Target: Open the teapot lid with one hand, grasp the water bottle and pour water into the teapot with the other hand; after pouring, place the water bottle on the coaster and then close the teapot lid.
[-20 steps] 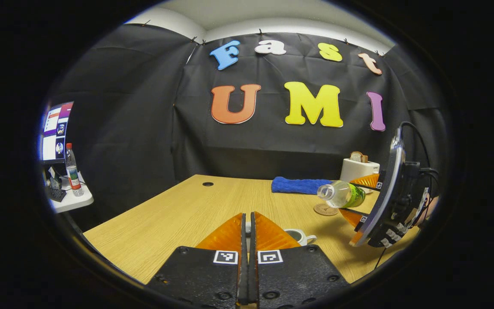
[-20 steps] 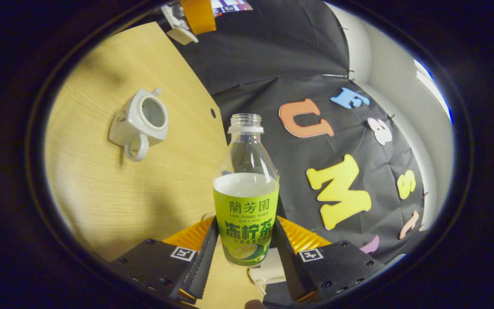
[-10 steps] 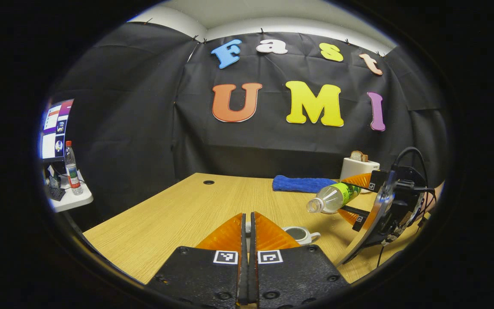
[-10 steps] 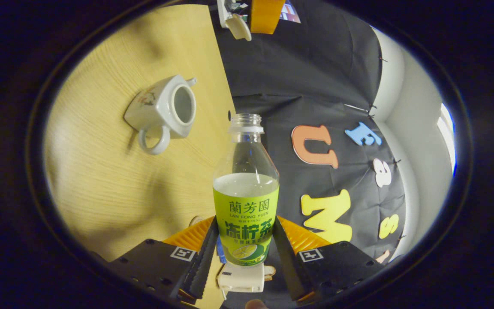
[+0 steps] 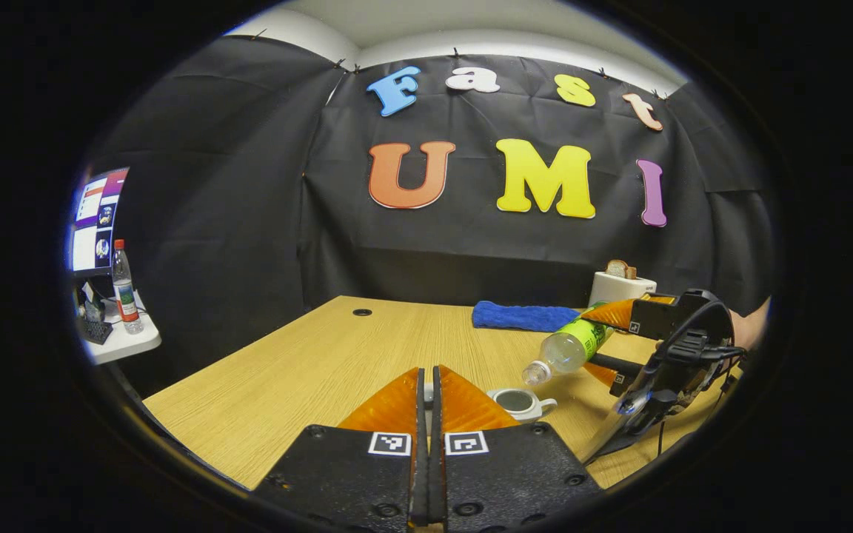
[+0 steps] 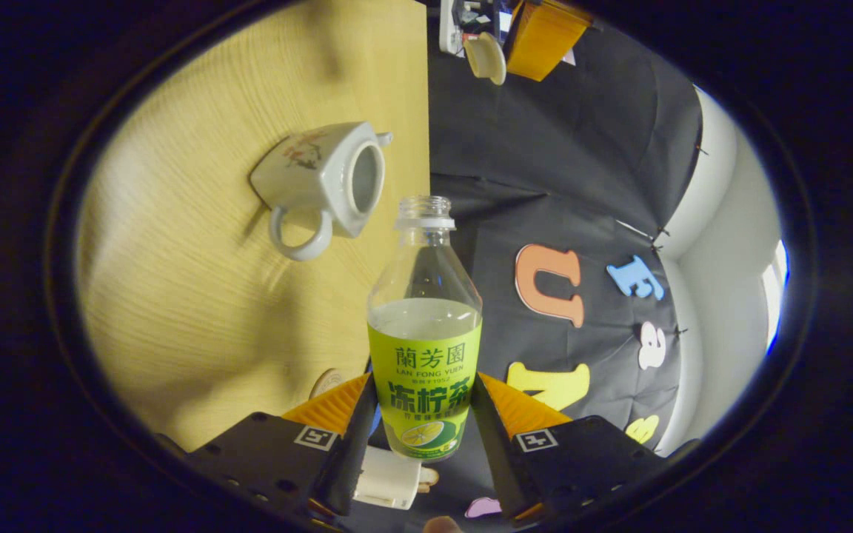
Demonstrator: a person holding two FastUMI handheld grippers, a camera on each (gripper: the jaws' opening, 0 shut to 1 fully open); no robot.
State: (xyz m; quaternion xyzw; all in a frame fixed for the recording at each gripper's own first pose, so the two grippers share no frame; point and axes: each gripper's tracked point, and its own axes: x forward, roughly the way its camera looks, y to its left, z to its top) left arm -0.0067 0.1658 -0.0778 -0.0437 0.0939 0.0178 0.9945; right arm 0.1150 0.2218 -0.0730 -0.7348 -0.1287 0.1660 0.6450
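The right hand-held gripper (image 6: pixel 423 414) is clamping the water bottle (image 6: pixel 425 348) by its lower body, one finger pressing on each side of the green label. In the left gripper view the water bottle (image 5: pixel 571 345) is being held tilted, its long axis sloping down from the right hand-held gripper (image 5: pixel 604 337), with the uncapped mouth pointing down toward the teapot (image 5: pixel 519 402). The mouth is hanging just above and beside the teapot's open top, not touching it. The label is carrying large Chinese characters with a line of small Latin lettering under the top row, too small to read with certainty.

The teapot (image 6: pixel 330 180) is sitting on the table (image 6: pixel 197 296) with its lid off, its handle facing the right hand-held gripper. The left hand-held gripper (image 5: pixel 428 403) is holding its fingers pressed nearly together; whether something thin is between them cannot be told. In the right gripper view the lid (image 6: pixel 487 58) is showing beside the left hand-held gripper (image 6: pixel 545 37). The edge of the coaster (image 6: pixel 326 383) is showing on the table near the bottle's base.
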